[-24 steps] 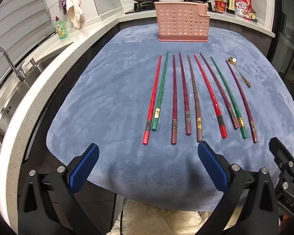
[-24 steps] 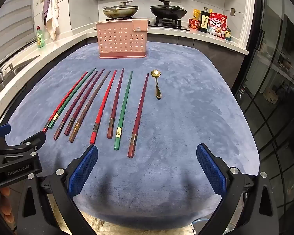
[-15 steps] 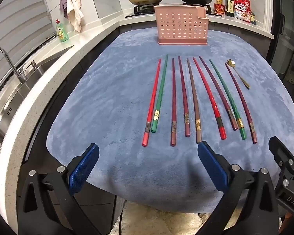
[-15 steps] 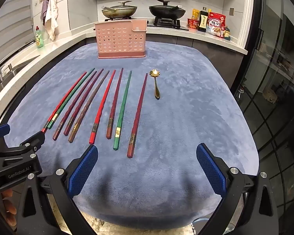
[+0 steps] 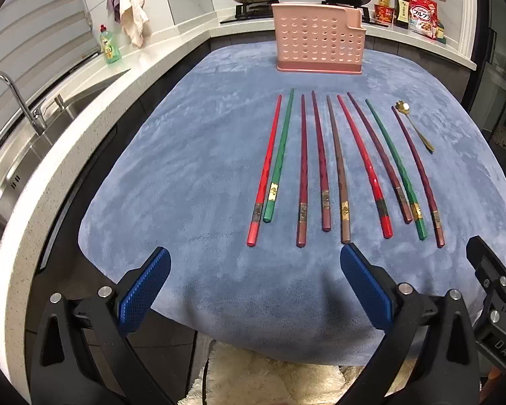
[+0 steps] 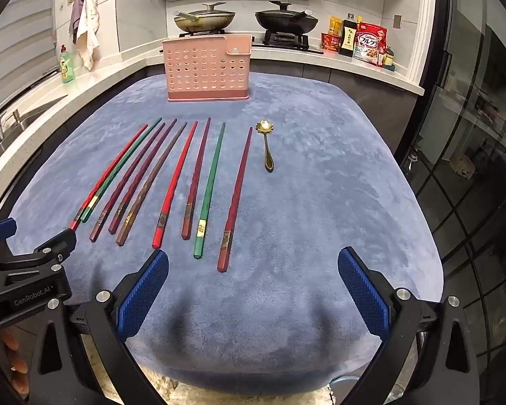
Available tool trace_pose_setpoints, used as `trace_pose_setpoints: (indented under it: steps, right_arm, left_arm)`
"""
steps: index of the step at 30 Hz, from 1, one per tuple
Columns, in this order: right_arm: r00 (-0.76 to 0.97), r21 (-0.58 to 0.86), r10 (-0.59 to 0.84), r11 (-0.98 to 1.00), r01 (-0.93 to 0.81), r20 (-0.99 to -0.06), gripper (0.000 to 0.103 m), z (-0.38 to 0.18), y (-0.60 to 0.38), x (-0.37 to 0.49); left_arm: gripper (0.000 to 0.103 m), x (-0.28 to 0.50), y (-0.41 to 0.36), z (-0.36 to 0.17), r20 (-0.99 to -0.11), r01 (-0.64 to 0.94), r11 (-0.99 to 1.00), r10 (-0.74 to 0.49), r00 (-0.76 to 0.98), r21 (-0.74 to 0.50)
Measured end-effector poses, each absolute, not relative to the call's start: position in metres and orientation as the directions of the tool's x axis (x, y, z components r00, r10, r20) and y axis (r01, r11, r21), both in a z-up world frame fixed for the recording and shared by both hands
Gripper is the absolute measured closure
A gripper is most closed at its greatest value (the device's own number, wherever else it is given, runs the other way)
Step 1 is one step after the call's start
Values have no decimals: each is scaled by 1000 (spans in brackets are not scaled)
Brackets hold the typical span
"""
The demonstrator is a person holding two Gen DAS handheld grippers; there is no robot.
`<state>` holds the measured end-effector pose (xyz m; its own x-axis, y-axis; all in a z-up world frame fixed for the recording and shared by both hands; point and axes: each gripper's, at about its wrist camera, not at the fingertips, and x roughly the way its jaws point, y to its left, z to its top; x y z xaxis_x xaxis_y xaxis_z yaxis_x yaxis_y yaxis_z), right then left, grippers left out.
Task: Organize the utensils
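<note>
While both tools have crept nearer the chopsticks (image 5: 340, 172), your left tool (image 5: 253, 290) and right tool (image 6: 253, 290) gape empty; nothing's sorted into the pink holder (image 6: 207, 67).

Left wrist view: pink holder (image 5: 320, 38) sits lower from the top edge than before, chopstick row (image 5: 340, 168) also drifted down-frame; more back counter showing. Right wrist view: chopstick butts (image 6: 158, 229) slid slightly toward lower frame, holder (image 6: 207, 67) barely shifted. Small camera drift only
</note>
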<state>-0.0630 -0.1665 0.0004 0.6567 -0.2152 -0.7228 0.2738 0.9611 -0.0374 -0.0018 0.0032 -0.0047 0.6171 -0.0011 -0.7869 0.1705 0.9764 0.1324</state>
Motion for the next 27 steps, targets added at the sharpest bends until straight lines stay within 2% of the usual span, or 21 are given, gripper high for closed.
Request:
trace_pose_setpoints:
  steps: [27]
  right_arm:
    - [655, -45, -219, 961, 272, -723, 7, -2, -165, -62]
  left_arm:
    - [7, -2, 5, -10, -798, 180, 975, -2, 602, 133]
